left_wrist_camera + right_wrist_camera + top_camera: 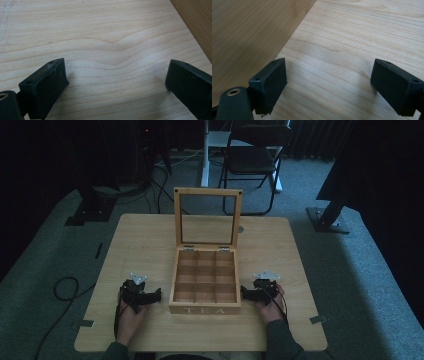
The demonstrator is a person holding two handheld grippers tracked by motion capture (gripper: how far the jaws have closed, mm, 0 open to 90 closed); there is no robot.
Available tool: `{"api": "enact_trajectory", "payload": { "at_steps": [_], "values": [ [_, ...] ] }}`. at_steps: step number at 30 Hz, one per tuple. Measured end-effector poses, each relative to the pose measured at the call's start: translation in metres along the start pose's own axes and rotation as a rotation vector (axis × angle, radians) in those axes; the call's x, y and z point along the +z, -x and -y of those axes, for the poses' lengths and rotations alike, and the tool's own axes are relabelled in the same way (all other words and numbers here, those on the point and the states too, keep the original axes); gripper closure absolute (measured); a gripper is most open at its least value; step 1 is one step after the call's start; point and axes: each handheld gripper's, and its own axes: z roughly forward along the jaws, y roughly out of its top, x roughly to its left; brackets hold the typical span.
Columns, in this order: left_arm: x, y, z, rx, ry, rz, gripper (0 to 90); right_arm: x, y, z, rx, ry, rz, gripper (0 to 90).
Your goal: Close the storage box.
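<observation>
Wooden tea box (pixel 205 280) sat at the middle of the surface (pixel 145 235), lid (pixel 207 217) upright at its 12 o'clock edge, nine compartments bare. Left gripper (pixel 150 296) rested at the box's 9 o'clock, just beside its wall; jaws spread wide over bare wood, holding nothing, box wall at 2 o'clock in the left gripper view. Right gripper (pixel 248 294) lay at the box's 3 o'clock, jaws likewise wide and unloaded, box wall at 10 o'clock in the right gripper view.
</observation>
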Motion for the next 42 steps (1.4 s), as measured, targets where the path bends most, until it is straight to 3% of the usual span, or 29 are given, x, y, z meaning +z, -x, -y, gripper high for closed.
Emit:
{"api": "enact_trajectory", "payload": {
  "at_steps": [19, 24, 33, 42],
  "values": [
    [0.000, 0.000, 0.000, 0.001, -0.001, 0.000, 3.5, 0.000, 0.000, 0.000, -0.002, 0.000, -0.001, 13.6],
    [0.000, 0.000, 0.000, 0.001, -0.001, 0.001, 3.5, -0.002, -0.002, -0.002, -0.018, -0.005, -0.019, 24.5],
    [0.000, 0.000, 0.000, 0.002, -0.001, 0.000, 3.5, -0.007, -0.007, -0.011, -0.043, -0.018, 0.002, 43.7],
    [0.000, 0.000, 0.000, 0.001, -0.001, 0.001, 3.5, -0.018, 0.001, -0.022, -0.018, -0.001, -0.048, 46.0]
  ]
}}
